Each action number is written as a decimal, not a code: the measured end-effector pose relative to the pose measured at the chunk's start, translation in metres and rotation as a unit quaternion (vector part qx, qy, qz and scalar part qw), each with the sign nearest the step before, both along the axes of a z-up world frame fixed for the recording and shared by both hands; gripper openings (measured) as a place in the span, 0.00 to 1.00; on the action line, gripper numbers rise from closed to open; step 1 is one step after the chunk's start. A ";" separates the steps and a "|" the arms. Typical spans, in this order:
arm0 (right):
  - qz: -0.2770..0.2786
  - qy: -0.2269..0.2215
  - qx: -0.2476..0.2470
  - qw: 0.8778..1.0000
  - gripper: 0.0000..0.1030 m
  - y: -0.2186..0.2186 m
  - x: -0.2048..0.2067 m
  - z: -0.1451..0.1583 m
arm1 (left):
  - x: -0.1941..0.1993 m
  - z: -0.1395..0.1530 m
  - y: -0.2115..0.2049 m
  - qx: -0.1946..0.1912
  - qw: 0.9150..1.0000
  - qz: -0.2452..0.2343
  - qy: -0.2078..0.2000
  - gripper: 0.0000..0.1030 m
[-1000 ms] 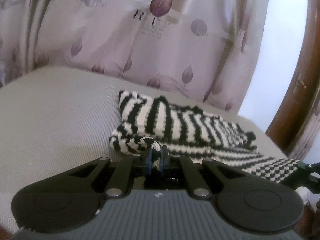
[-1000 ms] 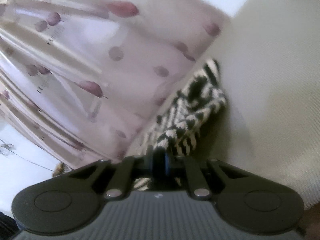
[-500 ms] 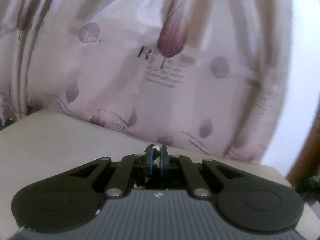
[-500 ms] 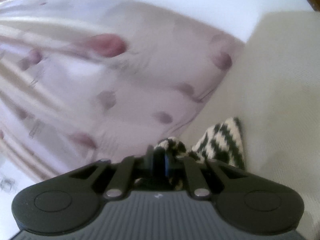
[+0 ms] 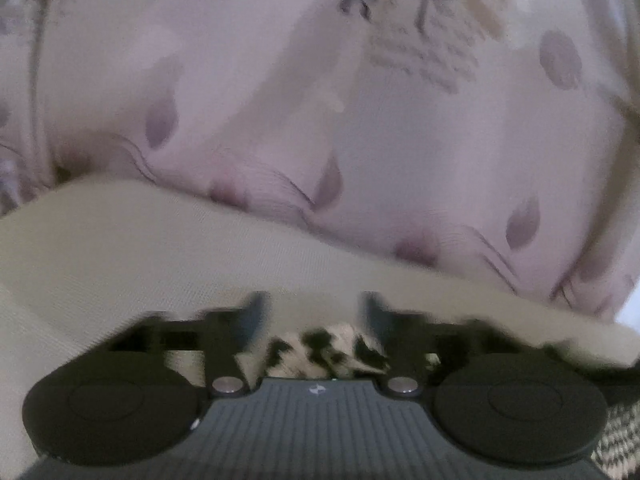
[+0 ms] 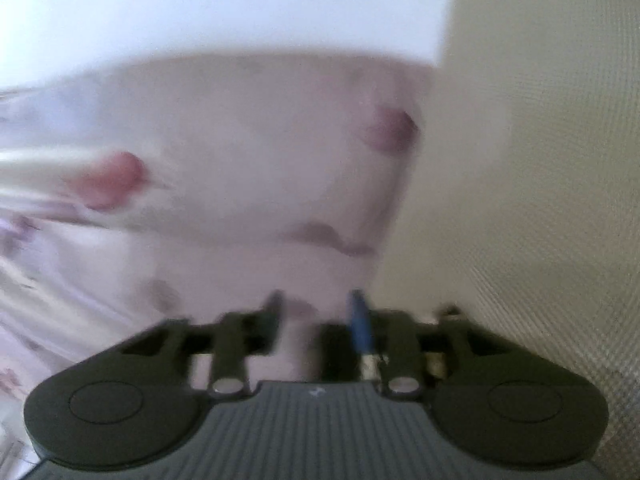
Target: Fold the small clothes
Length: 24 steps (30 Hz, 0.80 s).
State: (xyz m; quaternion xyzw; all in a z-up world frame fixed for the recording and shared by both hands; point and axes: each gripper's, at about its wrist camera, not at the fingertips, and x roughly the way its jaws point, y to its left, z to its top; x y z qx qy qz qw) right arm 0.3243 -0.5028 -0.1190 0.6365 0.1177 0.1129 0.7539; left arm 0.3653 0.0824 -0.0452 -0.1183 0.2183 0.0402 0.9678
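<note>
The black-and-white striped knit garment (image 5: 324,350) shows in the left wrist view low between the fingers, lying on the beige surface (image 5: 120,248); another bit shows at the bottom right corner. My left gripper (image 5: 312,312) is open, its jaws spread apart above the cloth. My right gripper (image 6: 316,308) is open too, with nothing between the jaws; a scrap of the knit (image 6: 372,364) shows by the base of the right finger. Both views are blurred by motion.
A pale pink curtain (image 5: 320,100) with purple leaf prints hangs close behind the far edge of the beige surface. In the right wrist view the curtain (image 6: 200,200) fills the left, the beige surface (image 6: 540,200) the right.
Both grippers were shut on the striped garment and have opened, letting it go. Both moved forward toward the curtain as they carried the edge over.
</note>
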 end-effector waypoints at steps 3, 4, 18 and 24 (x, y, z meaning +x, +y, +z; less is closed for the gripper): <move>0.003 -0.017 -0.045 0.999 0.67 -0.003 -0.019 0.018 | -0.013 0.009 0.005 0.021 0.999 0.011 -0.028 0.81; 0.013 -0.015 -0.062 0.998 0.67 -0.001 -0.024 0.023 | -0.017 0.013 0.007 0.028 0.999 0.005 -0.027 0.81; 0.136 0.084 -0.309 0.938 0.71 0.062 -0.112 0.017 | -0.084 -0.019 0.022 0.056 0.991 -0.108 0.060 0.91; 0.135 0.082 -0.306 0.939 0.17 0.072 -0.091 0.014 | -0.070 -0.032 0.024 -0.029 0.984 -0.155 0.080 0.17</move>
